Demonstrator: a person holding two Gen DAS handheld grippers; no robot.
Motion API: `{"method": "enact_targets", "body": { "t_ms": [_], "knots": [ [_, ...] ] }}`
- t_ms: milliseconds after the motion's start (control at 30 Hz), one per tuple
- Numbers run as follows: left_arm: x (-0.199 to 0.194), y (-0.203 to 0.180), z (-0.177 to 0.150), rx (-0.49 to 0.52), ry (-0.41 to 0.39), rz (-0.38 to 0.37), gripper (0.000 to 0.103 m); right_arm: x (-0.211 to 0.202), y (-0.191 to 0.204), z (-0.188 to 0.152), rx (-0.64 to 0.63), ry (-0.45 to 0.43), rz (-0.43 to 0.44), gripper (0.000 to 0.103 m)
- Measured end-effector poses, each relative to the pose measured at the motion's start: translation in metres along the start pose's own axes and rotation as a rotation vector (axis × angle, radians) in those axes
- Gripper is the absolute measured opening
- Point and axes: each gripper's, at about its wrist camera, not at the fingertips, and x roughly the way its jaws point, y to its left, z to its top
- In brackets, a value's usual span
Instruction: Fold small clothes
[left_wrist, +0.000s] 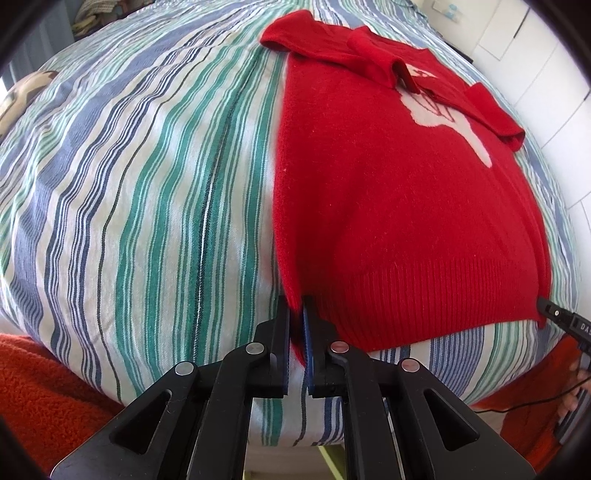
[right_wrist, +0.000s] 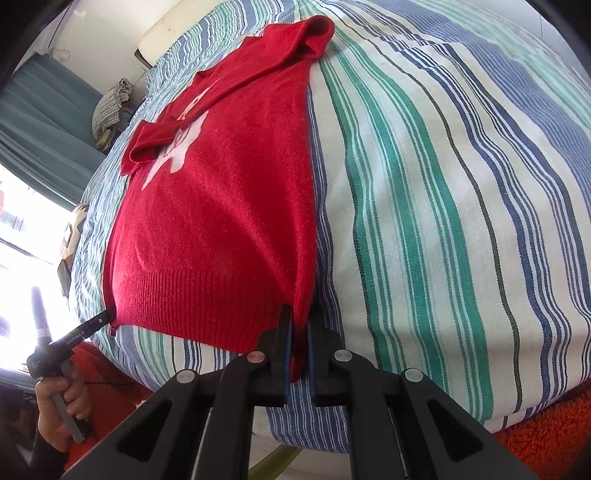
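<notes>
At the near edge of the striped bedsheet (left_wrist: 147, 184), the left gripper (left_wrist: 296, 314) has its fingers nearly closed, pinching one hem corner of the red sweater (left_wrist: 388, 203). The right gripper (right_wrist: 299, 317) pinches the other corner the same way. Farther back the sweater lies flat, both sleeves (right_wrist: 147, 140) folded across its white motif (left_wrist: 432, 110). The knit is fuzzy and the bites shallow, so an uneven lift could probably slip a corner or drag the sleeves open.
</notes>
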Motion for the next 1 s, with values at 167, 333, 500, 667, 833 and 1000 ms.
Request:
{"method": "enact_targets", "body": {
  "t_ms": [167, 333, 500, 667, 833, 1000],
  "knots": [
    [0.001, -0.006, 0.001, 0.018, -0.004, 0.018, 0.009, 0.0, 0.002, 0.0, -0.003, 0.001, -0.002, 0.008],
    [0.001, -0.009, 0.002, 0.027, -0.001, 0.029, 0.013, -0.001, 0.003, -0.001, 0.003, 0.008, -0.001, 0.009],
    [-0.001, -0.011, 0.0, 0.036, 0.01, 0.048, 0.027, -0.003, 0.006, -0.002, 0.002, 0.024, -0.008, 0.013],
    [-0.006, -0.009, -0.006, 0.053, 0.076, 0.074, 0.045, -0.006, 0.008, -0.003, 0.011, 0.094, -0.033, 0.019],
    [-0.023, 0.002, -0.021, 0.08, 0.171, 0.083, 0.051, -0.036, 0.01, 0.004, -0.093, 0.171, -0.191, 0.043],
    [-0.058, 0.037, 0.009, -0.07, -0.017, 0.046, 0.073, -0.067, 0.038, 0.061, -0.34, 0.072, -0.36, 0.044]
  ]
}}
